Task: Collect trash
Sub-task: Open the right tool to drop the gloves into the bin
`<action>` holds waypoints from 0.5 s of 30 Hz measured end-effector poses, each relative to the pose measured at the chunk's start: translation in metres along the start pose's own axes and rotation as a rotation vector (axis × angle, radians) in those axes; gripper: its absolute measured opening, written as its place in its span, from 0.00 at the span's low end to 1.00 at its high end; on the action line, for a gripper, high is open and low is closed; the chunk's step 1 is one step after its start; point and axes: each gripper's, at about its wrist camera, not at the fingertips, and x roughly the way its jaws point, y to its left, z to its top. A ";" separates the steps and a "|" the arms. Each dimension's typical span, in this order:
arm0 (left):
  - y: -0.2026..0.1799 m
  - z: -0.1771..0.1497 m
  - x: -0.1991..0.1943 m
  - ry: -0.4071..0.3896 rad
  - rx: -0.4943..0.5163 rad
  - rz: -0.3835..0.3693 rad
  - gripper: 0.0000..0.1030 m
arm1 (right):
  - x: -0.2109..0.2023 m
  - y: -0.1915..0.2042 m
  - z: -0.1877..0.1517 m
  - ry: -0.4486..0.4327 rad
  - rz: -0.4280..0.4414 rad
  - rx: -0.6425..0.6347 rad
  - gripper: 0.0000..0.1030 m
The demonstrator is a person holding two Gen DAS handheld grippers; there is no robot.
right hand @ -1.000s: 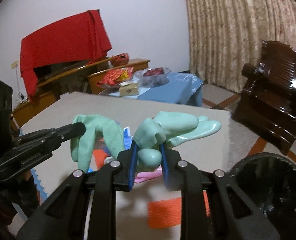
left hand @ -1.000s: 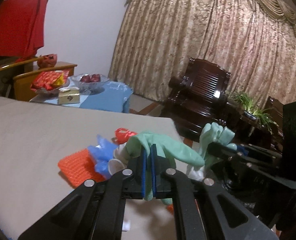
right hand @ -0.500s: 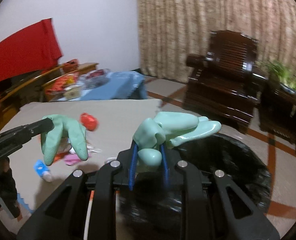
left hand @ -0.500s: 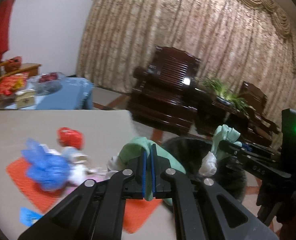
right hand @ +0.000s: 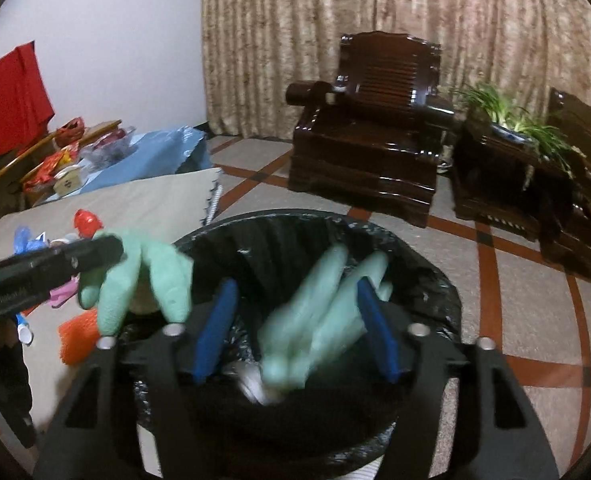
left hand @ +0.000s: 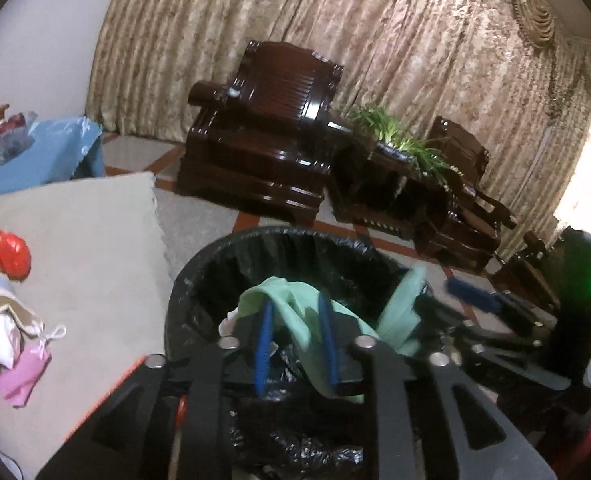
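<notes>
A black-lined trash bin (left hand: 199,280) (right hand: 427,276) stands on the floor beside the beige mat. My left gripper (left hand: 295,344) is open over the bin, and a green glove (left hand: 295,312) still drapes over its right finger. In the right wrist view this glove (right hand: 151,276) hangs from the left gripper's tip. My right gripper (right hand: 295,332) is open over the bin, and a second green glove (right hand: 315,320) is blurred, dropping between its pads. More trash lies on the mat: a red bag (left hand: 9,252), white and pink scraps (left hand: 19,344), an orange mesh (right hand: 77,336).
The beige mat (left hand: 87,248) covers the floor at the left. Dark wooden armchairs (left hand: 263,132) and a side table with a plant (left hand: 399,144) stand before the curtain. A blue-covered low table (right hand: 143,160) with snacks is at the far left.
Both grippers moved over the bin and opened. The right glove is falling into the bin; the left glove has come loose and hangs on the finger.
</notes>
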 end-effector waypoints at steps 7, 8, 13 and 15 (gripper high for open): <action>0.019 -0.007 -0.030 -0.062 0.028 0.112 0.80 | -0.003 0.012 0.001 -0.035 0.006 0.015 0.92; 0.022 -0.008 -0.033 -0.063 0.025 0.112 0.82 | -0.003 0.014 0.002 -0.037 0.008 0.012 0.92; 0.047 -0.010 -0.046 -0.068 -0.007 0.152 0.82 | -0.003 0.024 0.005 -0.040 0.023 0.037 0.92; 0.058 -0.014 -0.056 -0.083 -0.017 0.191 0.82 | -0.003 0.031 0.006 -0.037 0.044 0.041 0.92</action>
